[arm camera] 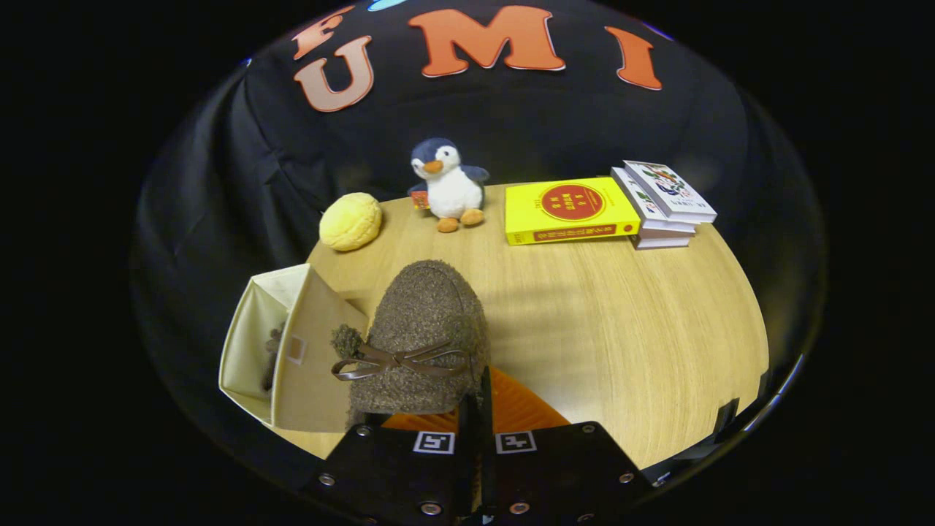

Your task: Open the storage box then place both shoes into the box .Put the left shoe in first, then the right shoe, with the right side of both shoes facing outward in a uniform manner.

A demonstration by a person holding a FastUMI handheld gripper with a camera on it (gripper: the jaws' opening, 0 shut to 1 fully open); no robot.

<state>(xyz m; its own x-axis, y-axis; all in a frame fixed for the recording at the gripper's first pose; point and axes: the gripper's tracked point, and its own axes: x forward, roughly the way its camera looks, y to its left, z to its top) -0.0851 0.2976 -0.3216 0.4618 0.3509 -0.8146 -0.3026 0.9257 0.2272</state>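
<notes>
Closest to the lens, the claw (478,409) is holding its two fingers drawn nearly together, and the narrow gap between them is pinching the rear edge of a fuzzy brown shoe (424,336) — an orange lining is showing just behind the grip. Both fingers appear to be pressing on that edge, though the contact itself is partly hidden by the shoe's pile.

That shoe is hanging straight ahead of the fingers, its long axis running away from the claw toward the far edge of the surface (621,321), toe pointing outward, the brown bow lying across its upper.

What the coming move is turning on is the sideways offset: the storage box (285,343) is sitting at the near left corner of the surface, just beside the shoe's left flank, its mouth opening leftward and upward. Something dark and fuzzy is already lying inside — likely the first shoe, though it is too hidden to be sure. So the carried shoe is probably needing to travel left and down into that opening, turned so its right side is facing outward.

Beyond the shoe, near the far edge, a yellow plush bun (351,220), a toy penguin (449,184), a yellow book (570,210) and a small stack of books (665,204) are resting well apart from the work.
</notes>
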